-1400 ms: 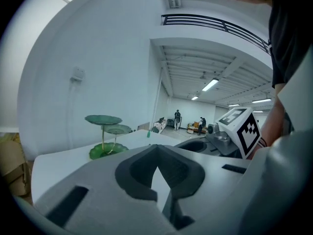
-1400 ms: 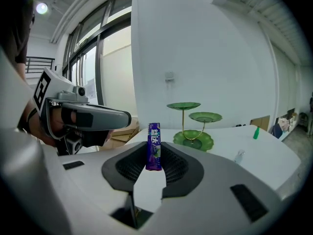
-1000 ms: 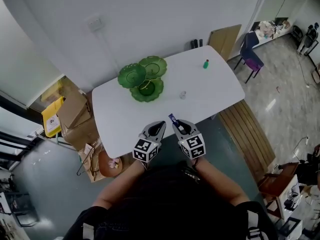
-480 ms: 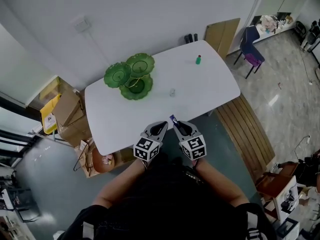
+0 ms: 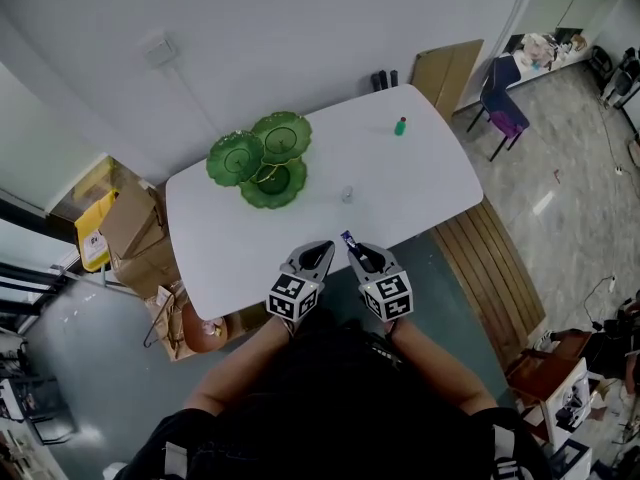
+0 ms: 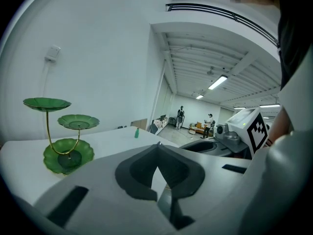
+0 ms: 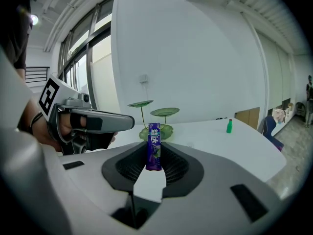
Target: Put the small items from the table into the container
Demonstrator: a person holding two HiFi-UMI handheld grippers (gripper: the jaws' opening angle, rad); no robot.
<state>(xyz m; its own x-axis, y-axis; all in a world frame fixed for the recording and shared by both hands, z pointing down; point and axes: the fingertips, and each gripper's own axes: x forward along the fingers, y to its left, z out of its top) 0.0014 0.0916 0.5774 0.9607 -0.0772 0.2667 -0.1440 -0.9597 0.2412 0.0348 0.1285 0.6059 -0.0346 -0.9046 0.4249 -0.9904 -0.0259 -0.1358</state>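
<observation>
Right gripper (image 7: 154,156) fingers (image 7: 178,164) clenched on purple packet (image 7: 154,145); left gripper (image 6: 157,147) fingers pressed together, empty. Held at near edge of white counter (image 5: 420,183). Farther on it: green tiered stand (image 5: 265,158), green bottle (image 5: 400,126). Small clear item (image 5: 347,195) hard to identify. Packet upright, long axis vertical, lower end hidden between fingers.

Left tool (image 5: 321,250) closed, right tool (image 5: 353,247) clamped
</observation>
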